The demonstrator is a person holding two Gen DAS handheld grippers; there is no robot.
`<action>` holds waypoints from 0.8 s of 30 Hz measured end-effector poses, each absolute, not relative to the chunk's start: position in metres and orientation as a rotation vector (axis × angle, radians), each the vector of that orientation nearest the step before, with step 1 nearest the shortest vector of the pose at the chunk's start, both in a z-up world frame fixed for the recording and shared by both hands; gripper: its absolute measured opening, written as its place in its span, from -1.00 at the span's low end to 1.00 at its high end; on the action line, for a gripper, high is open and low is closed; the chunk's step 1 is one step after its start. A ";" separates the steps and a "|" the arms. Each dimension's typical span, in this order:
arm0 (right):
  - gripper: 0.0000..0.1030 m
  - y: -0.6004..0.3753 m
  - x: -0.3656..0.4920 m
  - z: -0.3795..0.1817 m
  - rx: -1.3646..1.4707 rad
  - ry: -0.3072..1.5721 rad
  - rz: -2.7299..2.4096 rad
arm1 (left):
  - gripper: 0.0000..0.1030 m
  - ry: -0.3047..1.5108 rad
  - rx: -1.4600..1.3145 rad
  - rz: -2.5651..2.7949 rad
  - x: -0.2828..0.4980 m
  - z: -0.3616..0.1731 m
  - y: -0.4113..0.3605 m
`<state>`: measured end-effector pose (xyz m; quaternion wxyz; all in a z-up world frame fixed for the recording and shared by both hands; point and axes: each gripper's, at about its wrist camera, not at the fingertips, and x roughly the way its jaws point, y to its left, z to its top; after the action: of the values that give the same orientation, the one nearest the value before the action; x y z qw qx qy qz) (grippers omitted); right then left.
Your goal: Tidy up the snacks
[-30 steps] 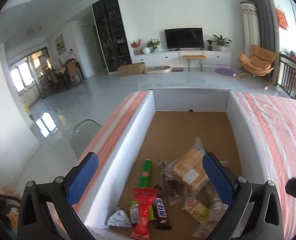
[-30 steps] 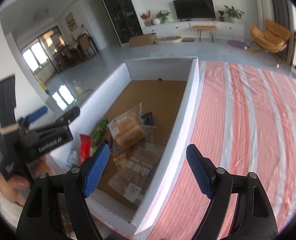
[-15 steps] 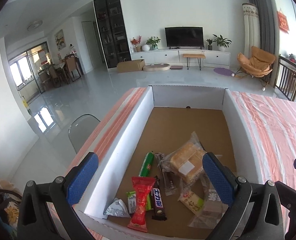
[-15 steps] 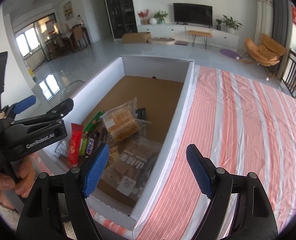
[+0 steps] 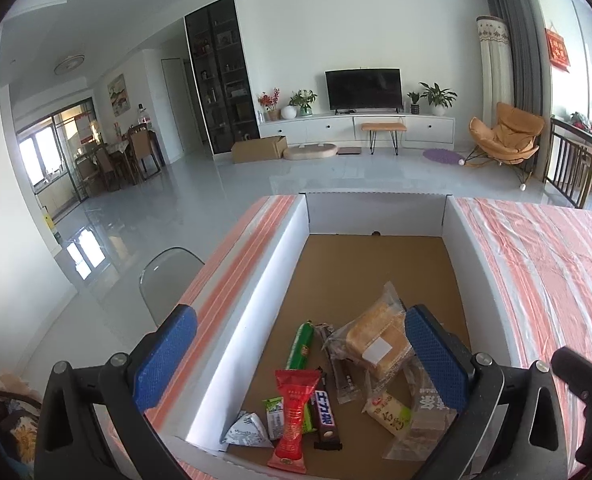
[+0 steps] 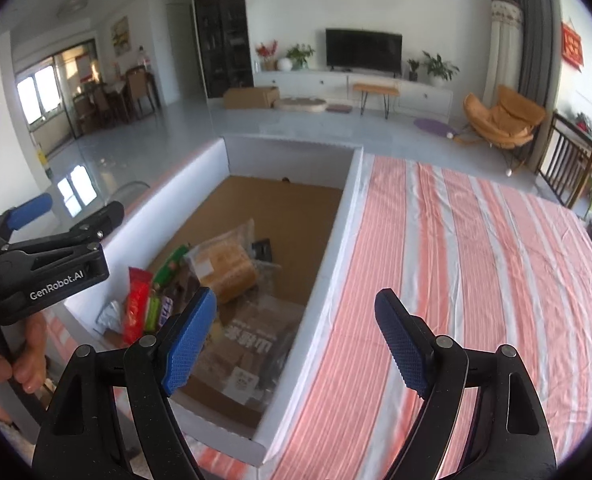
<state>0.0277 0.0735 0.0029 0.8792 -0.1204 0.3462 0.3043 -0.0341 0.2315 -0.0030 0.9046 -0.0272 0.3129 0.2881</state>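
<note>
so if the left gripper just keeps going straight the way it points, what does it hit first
Most likely the snack pile in the white box: the open left gripper frames the green stick pack and bagged bread. Which it meets first is unclear; depth is hard to judge.

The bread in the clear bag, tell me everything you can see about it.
The bread is a golden-brown sliced loaf sealed in a crinkly clear plastic bag with a white label on its near end. It lies on its side on the brown cardboard floor of the white-walled box, angled, its gathered bag end pointing away. It rests on other clear packets, beside a dark bar wrapper. Neither gripper touches it.
</note>
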 end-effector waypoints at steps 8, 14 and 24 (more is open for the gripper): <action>0.64 0.079 0.030 0.008 -0.260 0.726 0.580 | 0.99 0.666 -0.049 0.608 -0.040 0.000 0.230; 0.64 0.077 0.034 0.008 -0.192 0.781 0.641 | 0.99 0.683 -0.091 0.579 -0.045 -0.002 0.232; 0.64 0.081 0.033 0.005 -0.179 0.823 0.625 | 0.99 0.714 -0.157 0.575 -0.046 -0.006 0.236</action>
<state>0.0330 0.0806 0.0051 0.8656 -0.0856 0.3928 0.2986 -0.0460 0.2361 -0.0059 0.8937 -0.0757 0.3445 0.2773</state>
